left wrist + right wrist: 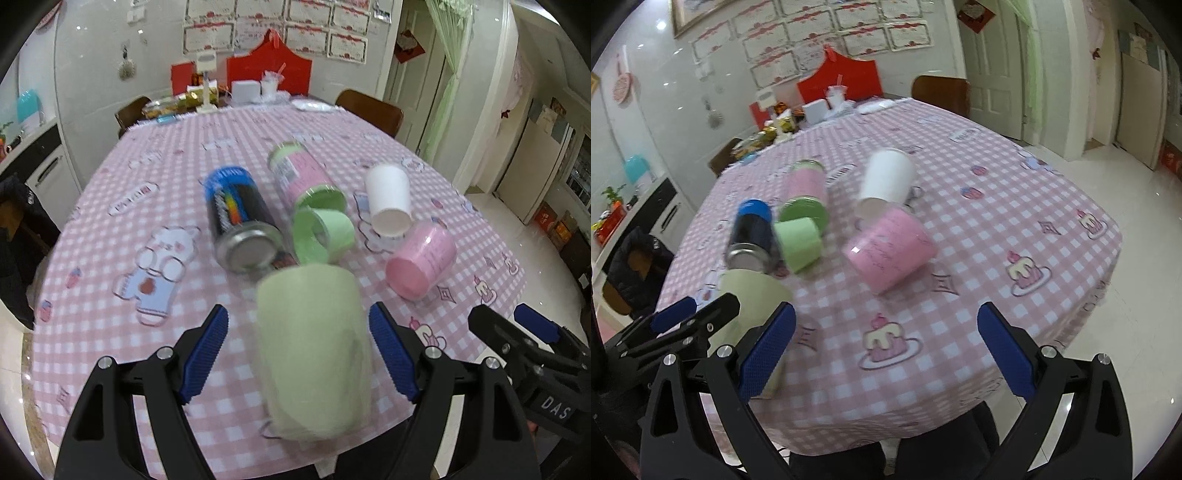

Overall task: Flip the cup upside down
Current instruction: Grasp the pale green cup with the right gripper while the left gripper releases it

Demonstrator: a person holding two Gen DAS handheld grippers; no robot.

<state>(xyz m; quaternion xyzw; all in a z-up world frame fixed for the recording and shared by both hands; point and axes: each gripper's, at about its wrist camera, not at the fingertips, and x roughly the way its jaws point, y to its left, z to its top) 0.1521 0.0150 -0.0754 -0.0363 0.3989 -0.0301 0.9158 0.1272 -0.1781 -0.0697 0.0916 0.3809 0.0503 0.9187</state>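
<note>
Now the left gripper [297,350] stands released, its ribbed blue pads flanking but apart from the smooth pale green cup [314,354], blurred between them. Beyond lies a glossy pink cup [421,258]. The right gripper [886,349] gapes over checked cloth [960,295].

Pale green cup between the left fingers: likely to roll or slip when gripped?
The pale green cup appears to lie on its side, so a nudge probably rolls it. Its smooth wall may slip, though the left gripper has ribbed pads. Looks light.
</note>
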